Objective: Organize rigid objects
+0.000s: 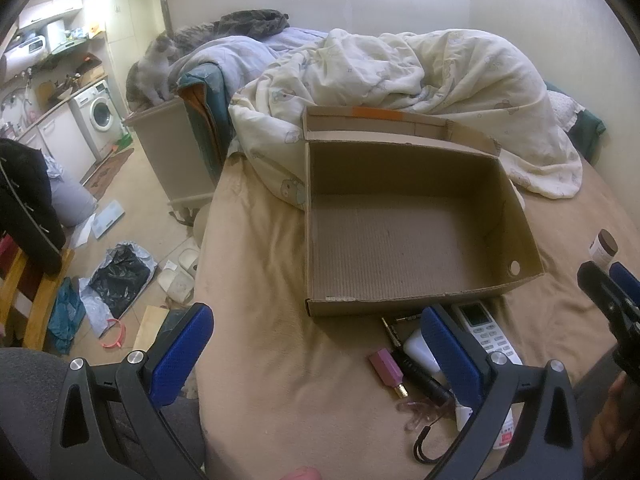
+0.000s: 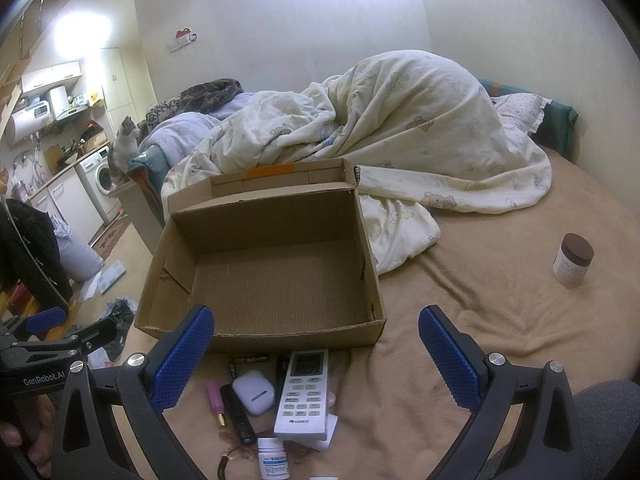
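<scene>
**Cardboard box empty on the bed, small items lined up before it**

Cardboard box point(image 2: 260, 276) sits open and empty on the tan bed sheet point(image 2: 480, 320), its lid flap standing up at the far side against the rumpled cream duvet point(image 2: 400, 120); just in front of its near wall lies a cluster of rigid items. A white remote control point(image 2: 304, 396) lies lengthwise, its far end close to the box; beside it on the left are a white earbud case point(image 2: 253, 396), a black stick-shaped gadget point(image 2: 238, 416) and a small pink item with a gold end point(image 2: 215, 400); a white pill bottle point(image 2: 272, 460) stands nearest the camera; two batteries point(image 2: 248, 359) lie by the box wall. A brown-lidded jar point(image 2: 573, 260) stands alone, well apart to the right on the sheet.

The right tool point(image 2: 316, 360) hovers above the cluster, its blue pads spread wide and holding nothing; the left tool point(image 1: 316, 356) is likewise spread wide and empty, held over the bed's near left edge with the box ahead of it. A cat point(image 1: 154, 72) sits on the footboard in the background.
</scene>
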